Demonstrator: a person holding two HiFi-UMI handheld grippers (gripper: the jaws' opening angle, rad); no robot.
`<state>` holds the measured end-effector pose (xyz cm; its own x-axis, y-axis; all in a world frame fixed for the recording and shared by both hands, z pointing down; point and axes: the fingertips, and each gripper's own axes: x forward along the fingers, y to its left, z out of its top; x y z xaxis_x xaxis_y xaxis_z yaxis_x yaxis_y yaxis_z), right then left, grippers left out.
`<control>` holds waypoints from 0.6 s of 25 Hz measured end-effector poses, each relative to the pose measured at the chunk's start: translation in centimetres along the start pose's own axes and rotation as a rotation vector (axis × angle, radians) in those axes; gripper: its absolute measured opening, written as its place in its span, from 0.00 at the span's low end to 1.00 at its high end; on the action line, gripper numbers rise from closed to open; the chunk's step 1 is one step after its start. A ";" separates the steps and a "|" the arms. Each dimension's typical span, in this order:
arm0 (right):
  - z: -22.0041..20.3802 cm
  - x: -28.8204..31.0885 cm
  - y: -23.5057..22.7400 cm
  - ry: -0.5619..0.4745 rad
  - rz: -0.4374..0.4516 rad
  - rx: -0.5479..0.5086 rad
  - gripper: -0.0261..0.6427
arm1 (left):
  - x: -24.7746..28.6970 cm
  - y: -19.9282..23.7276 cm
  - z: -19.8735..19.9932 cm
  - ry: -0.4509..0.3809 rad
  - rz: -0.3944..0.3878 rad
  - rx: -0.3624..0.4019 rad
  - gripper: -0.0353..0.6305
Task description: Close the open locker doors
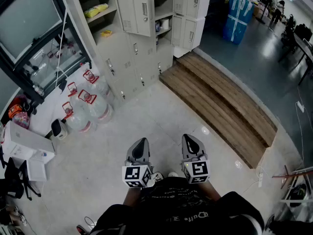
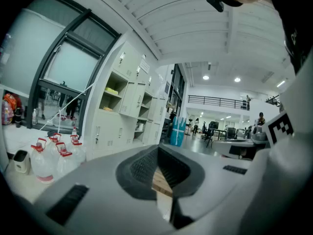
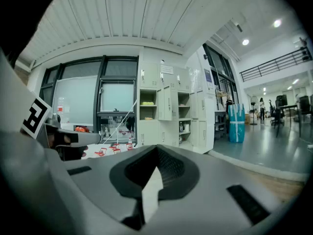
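A bank of pale grey lockers [image 1: 132,53] stands across the floor ahead of me. One upper door [image 1: 139,9] hangs open, with open shelves on both sides of it; a yellow packet [image 1: 96,10] lies on the left shelf. A further locker unit [image 1: 188,31] stands at the right of it. My left gripper [image 1: 139,148] and right gripper [image 1: 191,142] are held side by side low in the head view, far from the lockers, both shut and empty. The left gripper [image 2: 158,148] faces the lockers [image 2: 128,111] from the left. The right gripper [image 3: 157,148] faces the open door [image 3: 167,103].
Several water jugs [image 1: 88,104] with red caps stand on the floor left of the lockers. A wooden step platform [image 1: 220,106] runs diagonally on the right. A blue wrapped package [image 1: 238,11] stands beyond it. White boxes [image 1: 27,143] lie at the far left.
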<state>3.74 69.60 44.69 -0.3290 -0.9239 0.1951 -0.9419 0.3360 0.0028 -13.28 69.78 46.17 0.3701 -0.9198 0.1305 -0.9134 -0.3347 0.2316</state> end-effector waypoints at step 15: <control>-0.8 2.0 3.6 -0.029 0.018 0.047 0.05 | 0.1 2.8 -0.1 0.038 -0.069 0.030 0.06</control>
<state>-0.27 69.12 45.89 -0.3476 -0.9228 0.1663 -0.9375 0.3448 -0.0464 -15.83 68.77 46.96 0.4378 -0.8861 0.1518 -0.8901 -0.4035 0.2119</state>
